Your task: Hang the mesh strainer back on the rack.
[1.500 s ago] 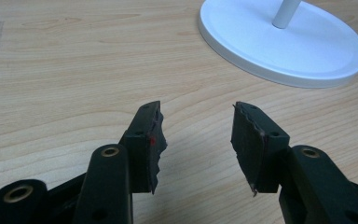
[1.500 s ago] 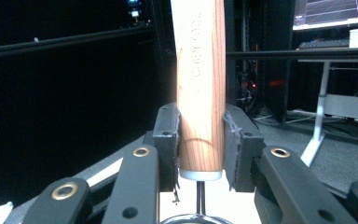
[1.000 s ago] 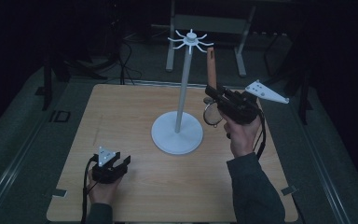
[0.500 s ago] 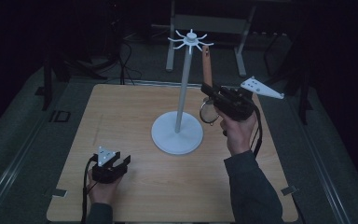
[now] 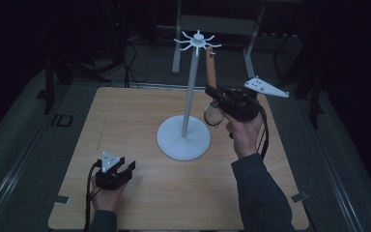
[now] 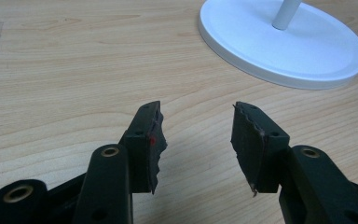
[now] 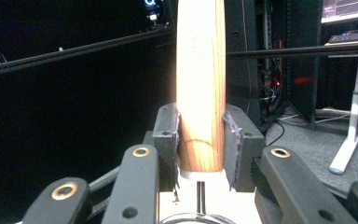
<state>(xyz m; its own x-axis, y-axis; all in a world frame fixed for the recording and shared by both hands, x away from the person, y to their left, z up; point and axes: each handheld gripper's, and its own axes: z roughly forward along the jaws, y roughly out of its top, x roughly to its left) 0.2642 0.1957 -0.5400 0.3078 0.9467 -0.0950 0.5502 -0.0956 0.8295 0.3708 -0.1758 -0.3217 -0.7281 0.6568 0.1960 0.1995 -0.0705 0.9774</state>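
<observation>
Right gripper (image 7: 200, 154) clamping upright wooden-handled round wire strainer (image 5: 213, 96), now nearer white hook stand (image 5: 186, 116); left gripper (image 6: 198, 140) resting agape on wooden table (image 5: 125, 121).

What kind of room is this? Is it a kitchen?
Probably not a kitchen: it looks like a dim lab or workshop. A wooden table stands among cables on the floor, and a computer screen and keyboard glow behind.
</observation>
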